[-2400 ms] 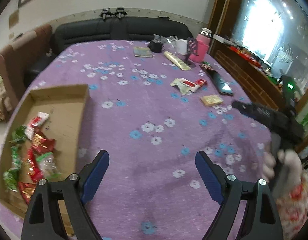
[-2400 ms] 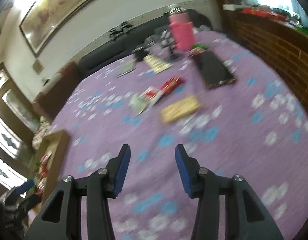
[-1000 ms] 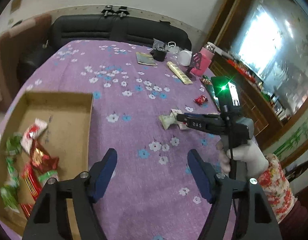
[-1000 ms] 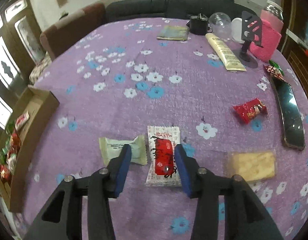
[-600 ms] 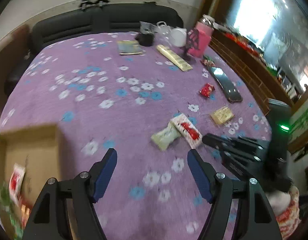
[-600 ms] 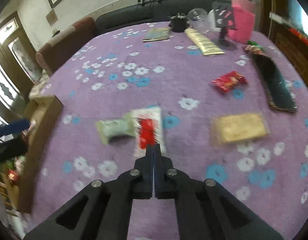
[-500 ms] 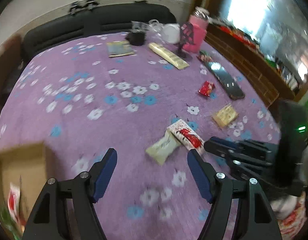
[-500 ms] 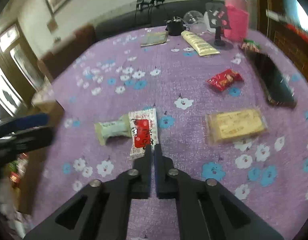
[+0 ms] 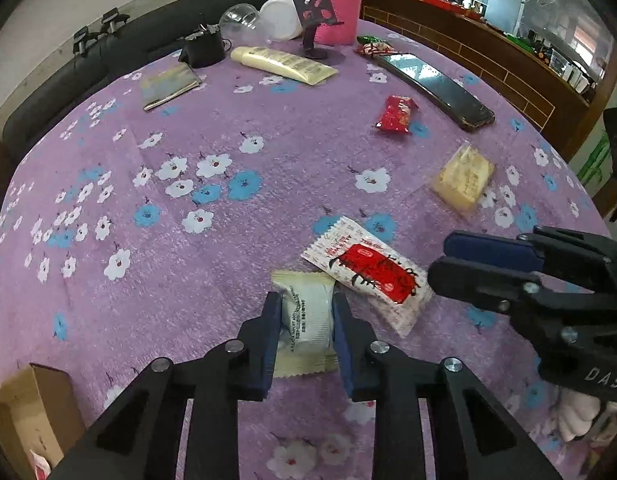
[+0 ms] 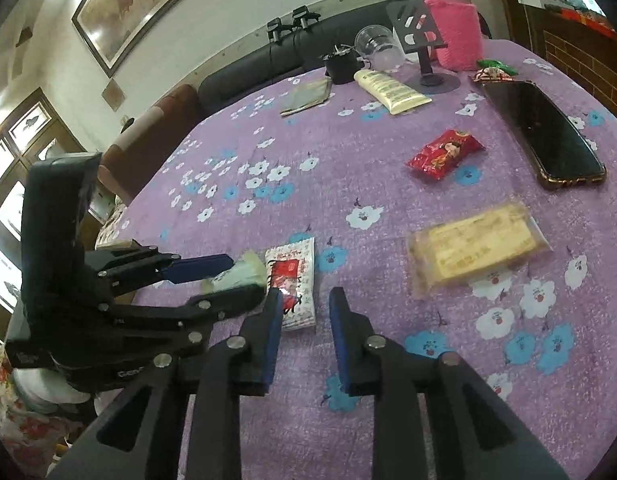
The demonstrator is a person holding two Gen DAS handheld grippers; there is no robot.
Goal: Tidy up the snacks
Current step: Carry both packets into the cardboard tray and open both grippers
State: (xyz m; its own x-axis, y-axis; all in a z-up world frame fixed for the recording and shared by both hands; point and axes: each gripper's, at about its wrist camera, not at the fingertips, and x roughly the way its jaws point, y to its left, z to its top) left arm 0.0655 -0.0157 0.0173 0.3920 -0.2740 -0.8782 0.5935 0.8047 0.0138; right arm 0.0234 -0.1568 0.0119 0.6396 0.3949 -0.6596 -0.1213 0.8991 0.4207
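- My left gripper [image 9: 306, 312]: jaws closing, the blue pads pressed on both sides of the pale green snack packet [image 9: 306, 316], which lies flat on the cloth between them.
- My right gripper [image 10: 304, 312]: jaws opening, a narrow gap, nothing between the pads; its left finger stands at the near corner of the red-and-white snack packet [image 10: 294, 284].
- Red-and-white snack packet: flat on the cloth, touching the right side of the pale green packet, its far end free.
- Yellow cracker packet [image 10: 474, 250]: right of the red-and-white one, well apart, flat.
- Small red snack packet [image 10: 444, 154]: farther off, to the right.
- Black phone [image 10: 542, 134]: far right, face up, lengthwise.
- Cardboard box [image 9: 26, 412]: near left corner; only its edge shows.
- Purple flowered tablecloth [image 9: 188, 240]: under everything.
- Far edge: cream tube [image 9: 282, 65], pink bottle [image 9: 337, 10], black phone stand [image 9: 314, 20], clear cup [image 10: 376, 46], small booklet [image 9: 168, 86].
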